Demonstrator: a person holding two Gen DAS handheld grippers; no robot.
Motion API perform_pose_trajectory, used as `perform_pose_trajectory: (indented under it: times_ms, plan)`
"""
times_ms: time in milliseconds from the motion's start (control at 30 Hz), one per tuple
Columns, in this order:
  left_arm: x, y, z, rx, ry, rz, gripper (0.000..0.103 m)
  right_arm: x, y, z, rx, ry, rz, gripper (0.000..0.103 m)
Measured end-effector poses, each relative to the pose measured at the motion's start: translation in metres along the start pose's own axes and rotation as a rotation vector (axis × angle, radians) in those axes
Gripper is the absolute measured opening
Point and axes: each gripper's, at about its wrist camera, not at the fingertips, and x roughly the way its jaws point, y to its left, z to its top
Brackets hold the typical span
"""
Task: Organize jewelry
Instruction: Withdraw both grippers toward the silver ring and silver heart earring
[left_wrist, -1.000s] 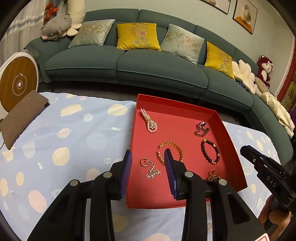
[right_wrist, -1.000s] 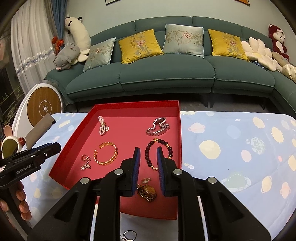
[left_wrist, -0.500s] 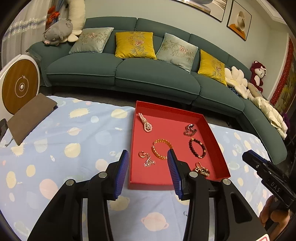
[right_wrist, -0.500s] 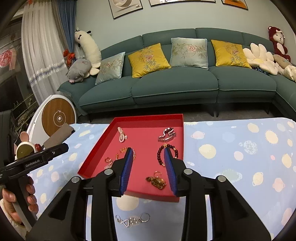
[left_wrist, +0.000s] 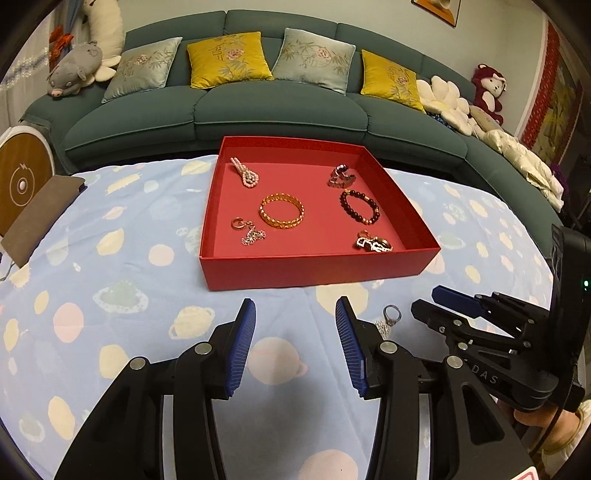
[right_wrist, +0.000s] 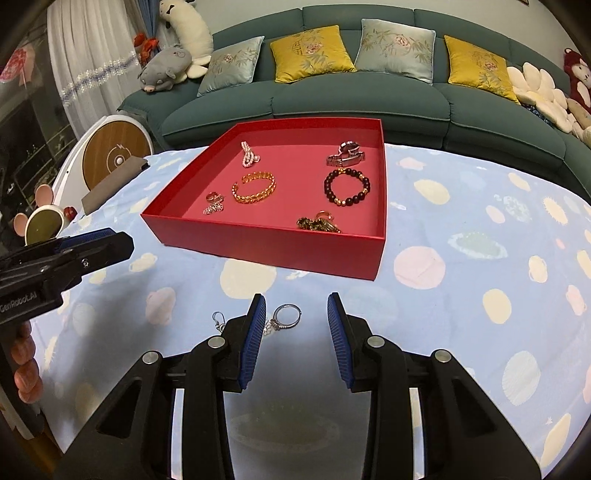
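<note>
- We hold the left gripper w/ jaws released, wide apart, nothing between them, over the blue planet-print cloth on the tabletop.
- Right gripper also has jaws released & empty; it hangs just over a silver ring lying on the cloth.
- The ring sits btwn the right jaws, closer to the left pad, touching neither as far as we can tell. A small chain piece w/ a clasp trails from it toward 9 o'clock, partly hidden behind that finger.
- In the left view the same ring shows at approx. 3 o'clock of the left gripper, btwn it & the right gripper.
- Red tray stands at 12 o'clock of both grippers, near but apart from the ring.
- In the tray, left view: pearl piece at 11 o'clock; silver watch-like piece at 1 o'clock; gold bangle in the middle; dark bead bracelet at 3 o'clock; small ring w/ a flower chain at 8 o'clock; gold & dark tangle at 5 o'clock.
- All six lie apart from one another.
- Green sofa w/ yellow & grey cushions runs behind the tabletop.
</note>
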Motion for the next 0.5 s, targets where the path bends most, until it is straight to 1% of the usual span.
perform_pose_trajectory:
  times_ms: [33, 67, 267, 500]
  plan:
    - [0.001, 0.0, -0.002, 0.006, 0.005, 0.002, 0.047, 0.003, 0.0, -0.001, 0.002, 0.007, -0.001, 0.034]
    - [0.002, 0.0, -0.004, 0.01, 0.008, 0.003, 0.047, 0.006, 0.0, -0.002, 0.004, 0.013, 0.0, 0.034]
    - [0.009, 0.002, -0.011, 0.017, 0.035, 0.002, 0.047, 0.019, 0.005, -0.006, -0.008, 0.044, -0.007, 0.034]
    - [0.009, 0.003, -0.012, 0.024, 0.043, -0.007, 0.047, 0.032, 0.008, -0.009, -0.021, 0.072, -0.007, 0.034]
